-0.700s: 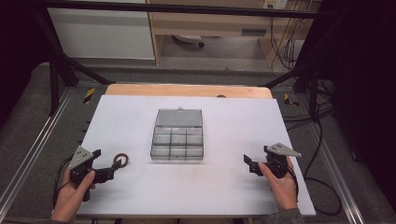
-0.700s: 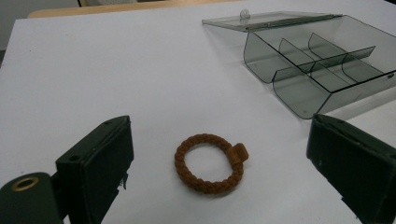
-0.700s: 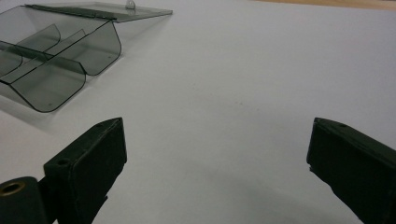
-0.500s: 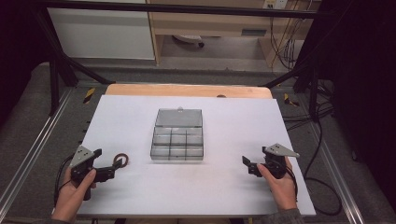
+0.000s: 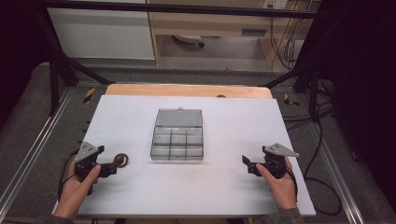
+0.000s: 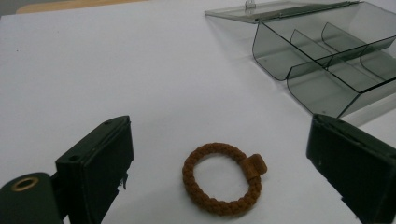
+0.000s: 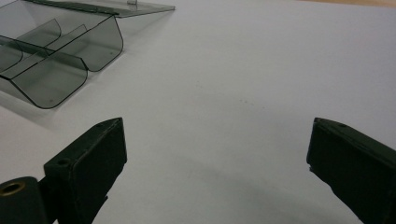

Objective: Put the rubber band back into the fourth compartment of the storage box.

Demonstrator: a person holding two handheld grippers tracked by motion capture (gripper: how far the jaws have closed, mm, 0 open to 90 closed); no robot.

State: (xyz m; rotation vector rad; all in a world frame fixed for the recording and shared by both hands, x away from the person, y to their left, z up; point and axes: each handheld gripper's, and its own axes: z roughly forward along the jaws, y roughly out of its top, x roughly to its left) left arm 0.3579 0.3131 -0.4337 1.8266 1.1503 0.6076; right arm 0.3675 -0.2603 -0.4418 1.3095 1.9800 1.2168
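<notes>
One brown braided ring [image 6: 221,178] lies near the left on the bench [image 5: 140,116]. One clear compartment box [image 5: 178,139] sits in the middle, lid open. Two tongs, left [image 5: 113,167] and right [image 5: 248,164].

Bare white table [image 5: 219,186] lay open all around the clear divided box [image 5: 177,140]. Its lid [image 5: 179,117] lay flat behind it. Left of the box, a brown braided ring [image 5: 122,160] was the sole obstacle.
</notes>
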